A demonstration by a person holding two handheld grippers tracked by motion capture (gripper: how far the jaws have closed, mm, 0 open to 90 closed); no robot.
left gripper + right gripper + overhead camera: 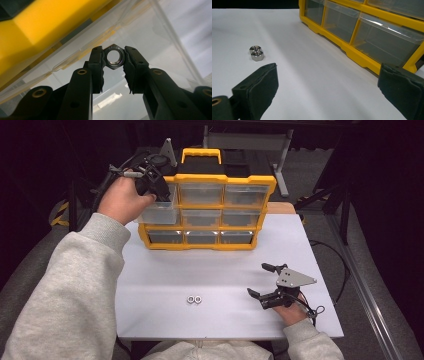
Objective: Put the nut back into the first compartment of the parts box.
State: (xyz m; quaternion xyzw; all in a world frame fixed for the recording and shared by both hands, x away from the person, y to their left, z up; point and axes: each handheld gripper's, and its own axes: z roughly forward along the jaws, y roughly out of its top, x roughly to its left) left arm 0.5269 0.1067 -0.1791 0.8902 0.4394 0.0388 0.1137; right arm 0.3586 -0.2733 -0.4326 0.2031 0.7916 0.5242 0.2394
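My left gripper (114, 53) is shut on a steel hex nut (114, 56), pinched between its pad tips. It hangs over a clear drawer (150, 50) pulled out of the yellow organizer (215, 212); from above, the left gripper (150, 182) sits at that open drawer (157, 212) on the organizer's left side. Two more hex nuts (194, 299) lie side by side on the white table, also seen as hex nuts (256, 53) from the right gripper. My right gripper (264, 282) rests open near the table's front right, nothing between its pads.
The organizer has a yellow carry handle (201, 154) and several clear drawers (342, 22), the others shut. The white table (220, 270) ends in a front edge near the person's grey sleeves. A cable (312, 310) trails from the right gripper.
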